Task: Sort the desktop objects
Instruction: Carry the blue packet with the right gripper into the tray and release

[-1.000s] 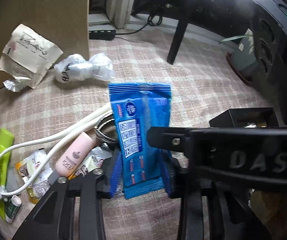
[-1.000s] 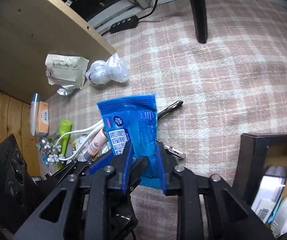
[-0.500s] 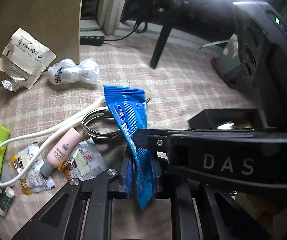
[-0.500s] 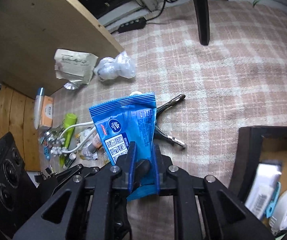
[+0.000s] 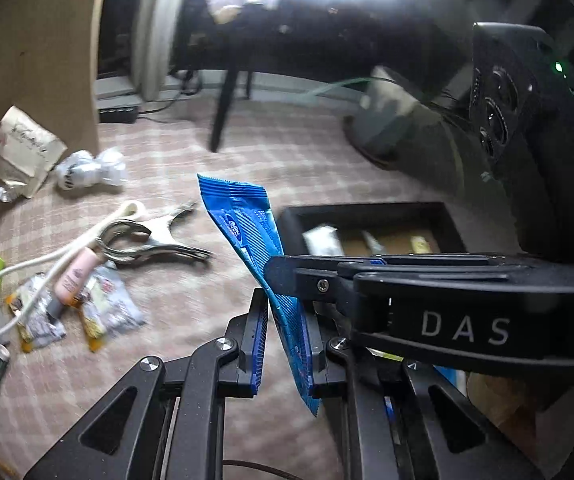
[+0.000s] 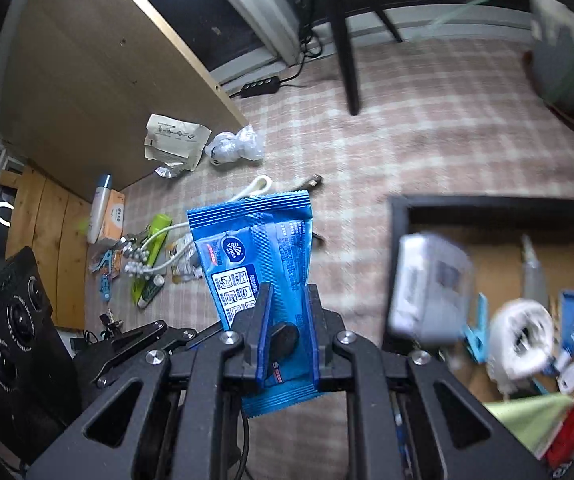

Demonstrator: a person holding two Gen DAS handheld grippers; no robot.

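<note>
A blue wipes packet point(image 6: 261, 256) is held off the checked cloth. My right gripper point(image 6: 287, 300) stands with its fingers either side of the packet's lower half. My left gripper point(image 5: 283, 312) also has the packet point(image 5: 247, 224) between its fingers, edge-on, with a gap on the left side. The other gripper's black body point(image 5: 427, 300) crosses the left wrist view. A black-rimmed storage box point(image 6: 399, 216) with several sorted items lies to the right; it also shows in the left wrist view point(image 5: 367, 212).
On the cloth lie metal tongs point(image 5: 155, 240), a white cable point(image 5: 67, 256), a pink tube point(image 5: 73, 276), sachets point(image 5: 103, 312), a green tube point(image 6: 153, 236), a crumpled paper point(image 6: 175, 146) and a plastic-wrapped lump point(image 6: 235, 146). A wooden board point(image 6: 99, 80) stands at the left.
Both grippers have moved right and up with the blue packet, nearer the black box. The packet has turned edge-on in the left wrist view.
</note>
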